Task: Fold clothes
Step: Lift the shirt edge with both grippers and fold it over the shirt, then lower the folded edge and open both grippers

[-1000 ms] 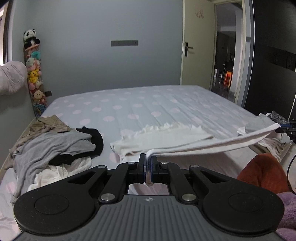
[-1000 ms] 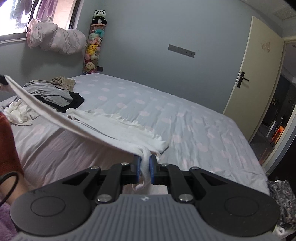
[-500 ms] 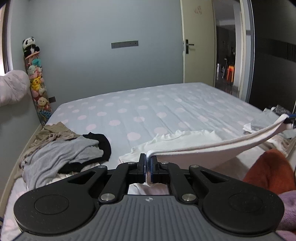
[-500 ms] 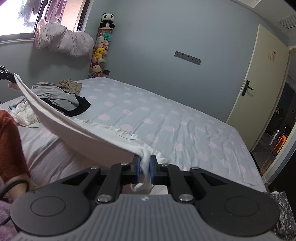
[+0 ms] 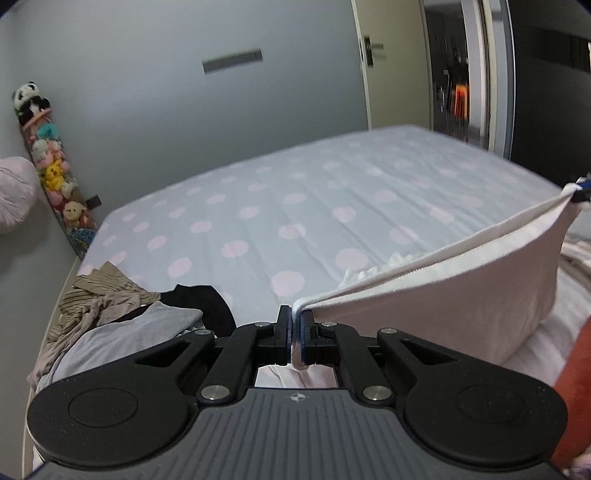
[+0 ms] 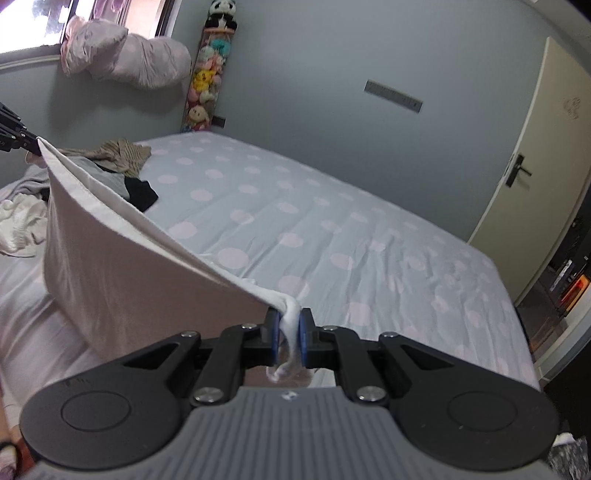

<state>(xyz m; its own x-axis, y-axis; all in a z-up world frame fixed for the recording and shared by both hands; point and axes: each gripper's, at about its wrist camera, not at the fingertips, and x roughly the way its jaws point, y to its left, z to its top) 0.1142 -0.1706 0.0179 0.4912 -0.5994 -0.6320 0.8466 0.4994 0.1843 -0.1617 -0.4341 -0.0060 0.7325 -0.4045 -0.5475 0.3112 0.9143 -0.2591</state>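
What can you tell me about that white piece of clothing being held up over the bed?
The white garment looks like soft knit cotton with a stitched hem along its top edge. It hangs stretched between the left gripper and the right gripper, each shut on a bunched corner. Its lower part droops toward the polka-dot bed; whether it touches there is unclear.

Dim, soft daylight from the window (image 6: 33, 29); slight motion blur, fisheye-bent edges.
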